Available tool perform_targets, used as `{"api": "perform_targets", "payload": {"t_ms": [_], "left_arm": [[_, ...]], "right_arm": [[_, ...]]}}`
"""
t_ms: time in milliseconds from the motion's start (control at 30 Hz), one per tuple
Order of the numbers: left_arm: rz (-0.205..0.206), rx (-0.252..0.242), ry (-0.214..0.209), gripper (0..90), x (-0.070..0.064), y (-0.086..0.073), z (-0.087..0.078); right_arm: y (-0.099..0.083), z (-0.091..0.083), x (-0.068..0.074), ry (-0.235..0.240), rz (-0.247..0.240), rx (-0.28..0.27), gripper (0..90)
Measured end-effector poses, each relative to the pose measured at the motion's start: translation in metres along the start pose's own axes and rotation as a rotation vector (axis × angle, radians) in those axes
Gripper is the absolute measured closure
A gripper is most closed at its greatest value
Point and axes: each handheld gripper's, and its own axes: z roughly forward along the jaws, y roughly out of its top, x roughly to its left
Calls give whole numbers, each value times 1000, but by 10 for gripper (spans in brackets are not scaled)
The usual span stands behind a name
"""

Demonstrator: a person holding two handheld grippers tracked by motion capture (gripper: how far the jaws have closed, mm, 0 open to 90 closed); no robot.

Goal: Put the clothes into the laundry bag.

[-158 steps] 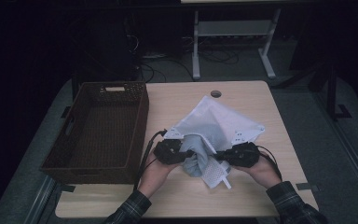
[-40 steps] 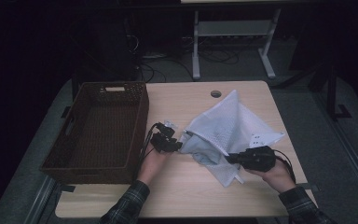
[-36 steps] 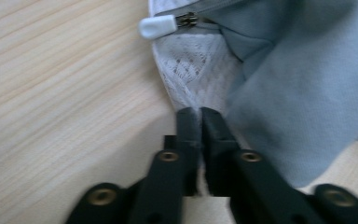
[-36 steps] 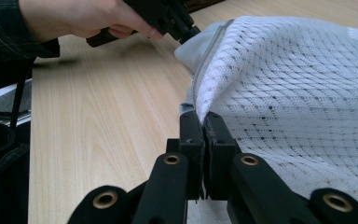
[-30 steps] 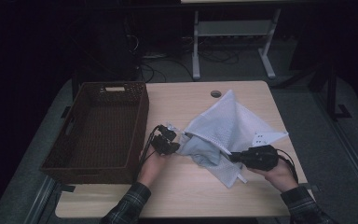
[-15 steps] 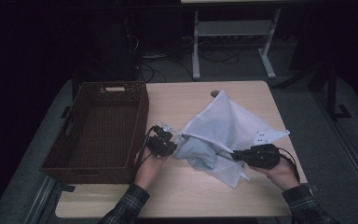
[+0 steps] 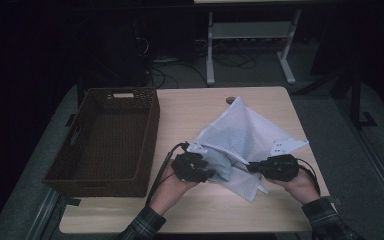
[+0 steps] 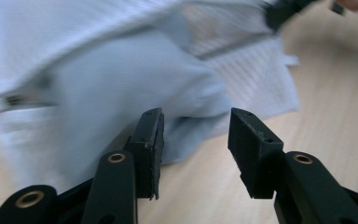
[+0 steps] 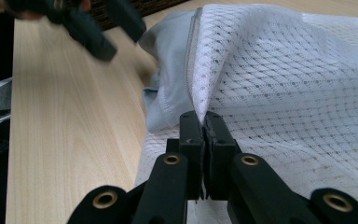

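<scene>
Wicker basket: stands at the left of the surface. Left gripper: fingers spread wide, holding nothing, just in front of a grey garment fold. Mesh laundry bag: lies right of centre, partly lifted. Right gripper: fingers clamped on the bag's edge.

Empty wicker basket, wooden table

We find bare tabletop behind the mesh bag and along the near edge; the basket walls off the left side.
</scene>
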Motion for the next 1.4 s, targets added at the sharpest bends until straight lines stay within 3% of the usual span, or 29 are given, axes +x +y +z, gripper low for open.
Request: {"api": "perform_targets", "payload": {"t_ms": [167,267,367,467,633,800,967,1167,1400], "left_arm": [[26,65,-21,495,-5,-7,26],[65,97,23,455,-4,-12,34],[63,105,45,447,3,-15,34],[42,105,36,446,9,-17,36],[43,121,45,456,12,-18,45],[39,122,69,536,15,-20,46],[49,122,107,732,18,-20,46],[27,115,71,860,23,-18,43],[-12,44,1,872,20,-12,31]], "right_arm": [[0,0,0,2,1,0,871],[0,0,0,2,0,2,871],[0,0,0,2,-1,-1,871],[0,0,0,3,0,0,871],[1,1,1,2,-3,3,871],[1,1,1,3,-5,3,871],[1,1,1,2,-2,4,871],[0,2,1,2,-1,6,871],[0,1,-1,1,1,4,871]]}}
